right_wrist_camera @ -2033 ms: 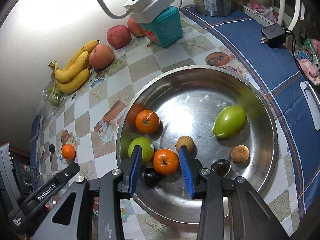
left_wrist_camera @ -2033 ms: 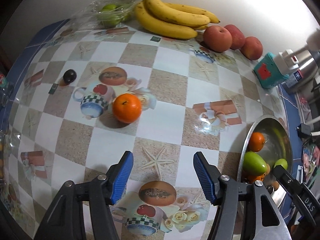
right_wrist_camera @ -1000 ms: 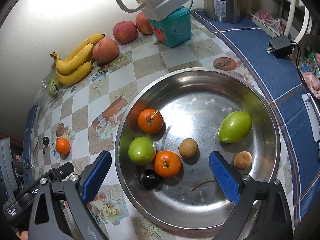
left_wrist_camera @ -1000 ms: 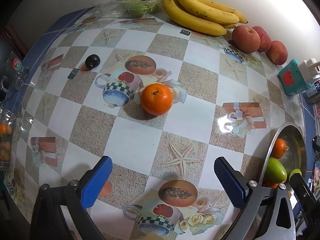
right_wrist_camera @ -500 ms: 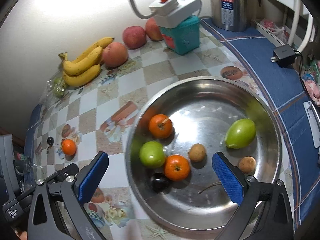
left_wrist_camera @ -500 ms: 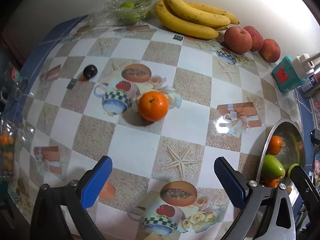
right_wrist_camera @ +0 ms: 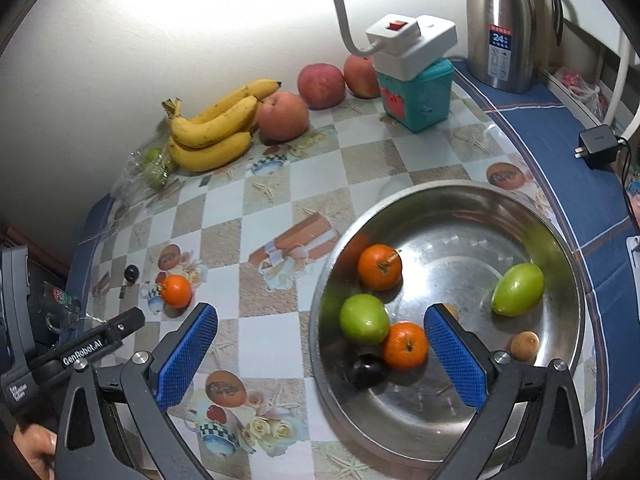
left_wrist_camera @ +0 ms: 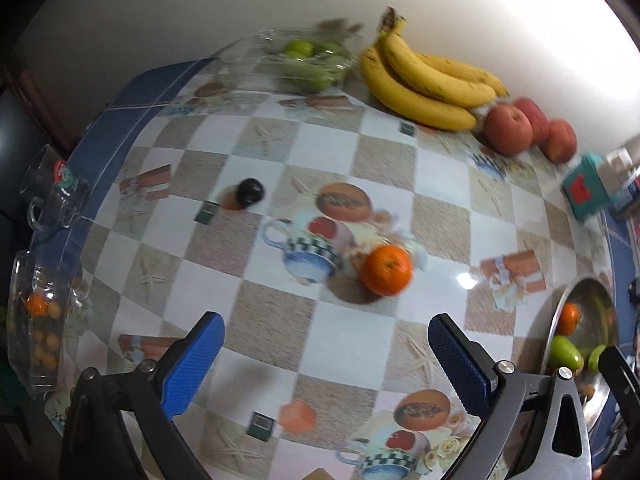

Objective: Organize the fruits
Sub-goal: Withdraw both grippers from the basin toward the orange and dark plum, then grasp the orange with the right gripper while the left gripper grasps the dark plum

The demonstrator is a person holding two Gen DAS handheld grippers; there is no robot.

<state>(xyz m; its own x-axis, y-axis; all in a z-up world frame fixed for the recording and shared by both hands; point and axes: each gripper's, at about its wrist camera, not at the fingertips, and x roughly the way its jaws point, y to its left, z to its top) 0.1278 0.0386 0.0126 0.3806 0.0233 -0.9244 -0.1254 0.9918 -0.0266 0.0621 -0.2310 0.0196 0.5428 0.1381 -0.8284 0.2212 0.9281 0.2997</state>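
Looking along the left gripper (left_wrist_camera: 326, 354) in the left wrist view: jaws spread wide with nothing between them, blue pads at lower left and lower right, hovering over the checked tablecloth (left_wrist_camera: 348, 332). Just above centre, a loose orange (left_wrist_camera: 386, 269) resting on the cloth beside a printed teacup, well ahead of the fingertips. Farther up and left, a small dark round fruit (left_wrist_camera: 250, 191). Along the top by the wall, a clear tray of green fruit (left_wrist_camera: 308, 62), a banana bunch (left_wrist_camera: 428, 88) and red apples (left_wrist_camera: 528, 130) in a row. At the right edge, part of a steel bowl (left_wrist_camera: 572, 308) with an orange and green fruit inside. At the left edge, a clear box of small orange fruits (left_wrist_camera: 40, 328).

Turning to the right wrist view: right gripper (right_wrist_camera: 320, 356) also wide open and empty, poised over the near left rim of the steel bowl (right_wrist_camera: 460, 200), left pad above the cloth, right pad above the bowl's interior. Inside the bowl: two oranges (right_wrist_camera: 379, 267), a green apple (right_wrist_camera: 364, 319), a dark plum-like fruit (right_wrist_camera: 368, 369), a green mango-shaped fruit (right_wrist_camera: 518, 289) and a small brown fruit (right_wrist_camera: 525, 345). At mid left, the loose orange (right_wrist_camera: 176, 290) on the cloth, with the other gripper's black body just below it. At the top, bananas (right_wrist_camera: 216, 128), apples (right_wrist_camera: 320, 86), a teal box (right_wrist_camera: 420, 98) carrying a white switch block, and a steel thermos (right_wrist_camera: 506, 24).
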